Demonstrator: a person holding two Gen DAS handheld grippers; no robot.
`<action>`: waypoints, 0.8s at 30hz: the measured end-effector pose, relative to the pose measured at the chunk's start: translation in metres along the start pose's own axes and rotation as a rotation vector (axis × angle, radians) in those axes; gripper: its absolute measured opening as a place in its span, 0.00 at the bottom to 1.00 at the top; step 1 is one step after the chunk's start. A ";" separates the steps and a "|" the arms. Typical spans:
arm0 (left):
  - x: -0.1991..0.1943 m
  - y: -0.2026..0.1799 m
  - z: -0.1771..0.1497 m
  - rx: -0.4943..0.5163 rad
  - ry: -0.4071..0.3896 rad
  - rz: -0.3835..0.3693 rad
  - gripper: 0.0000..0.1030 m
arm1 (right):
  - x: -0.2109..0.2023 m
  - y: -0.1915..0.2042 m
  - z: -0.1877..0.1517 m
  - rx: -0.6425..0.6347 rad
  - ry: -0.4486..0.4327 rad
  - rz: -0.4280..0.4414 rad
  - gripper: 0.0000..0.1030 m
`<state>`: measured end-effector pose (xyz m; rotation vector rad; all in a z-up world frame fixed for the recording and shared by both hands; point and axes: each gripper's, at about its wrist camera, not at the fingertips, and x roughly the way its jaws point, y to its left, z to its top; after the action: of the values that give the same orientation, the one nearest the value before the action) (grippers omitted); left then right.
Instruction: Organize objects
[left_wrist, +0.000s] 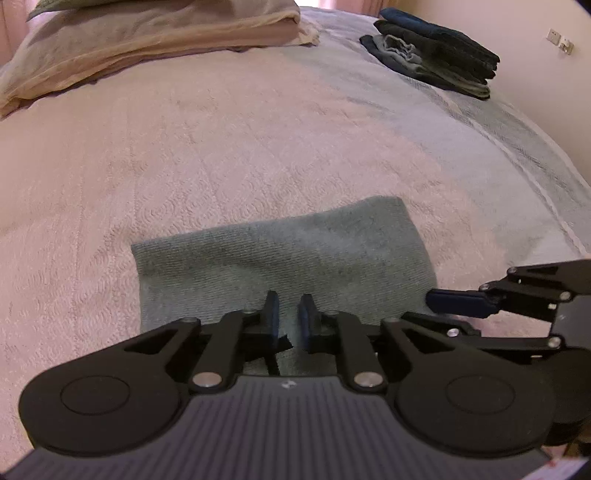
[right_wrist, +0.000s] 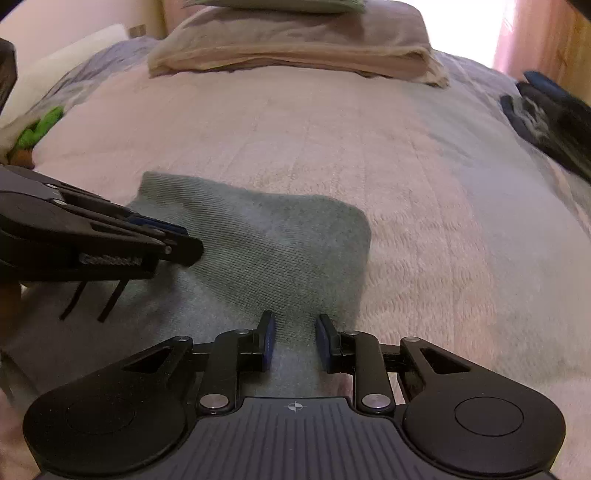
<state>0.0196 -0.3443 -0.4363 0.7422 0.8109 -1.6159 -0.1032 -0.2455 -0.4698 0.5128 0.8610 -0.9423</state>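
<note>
A folded grey-green knit garment lies flat on the pink bed cover. My left gripper hovers over its near edge with a narrow gap between the jaws, nothing held. It also shows in the right wrist view, at the garment's left side. My right gripper is open over the garment's near right part, with cloth showing between the jaws. In the left wrist view the right gripper sits at the garment's right edge.
A stack of dark folded clothes sits at the bed's far right, and shows blurred in the right wrist view. Beige pillows lie at the head of the bed. A green item lies at the left edge.
</note>
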 end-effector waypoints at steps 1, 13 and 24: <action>-0.003 0.000 0.004 -0.012 0.009 0.000 0.12 | -0.004 -0.004 0.002 0.019 0.001 0.016 0.21; -0.075 -0.004 -0.063 -0.121 0.136 0.088 0.11 | -0.052 0.022 -0.054 0.091 0.052 0.008 0.21; -0.110 -0.008 -0.067 -0.163 0.196 0.106 0.20 | -0.102 0.035 -0.064 0.283 0.095 -0.026 0.45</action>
<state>0.0342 -0.2282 -0.3835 0.8211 1.0137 -1.3791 -0.1303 -0.1329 -0.4221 0.7966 0.8244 -1.0772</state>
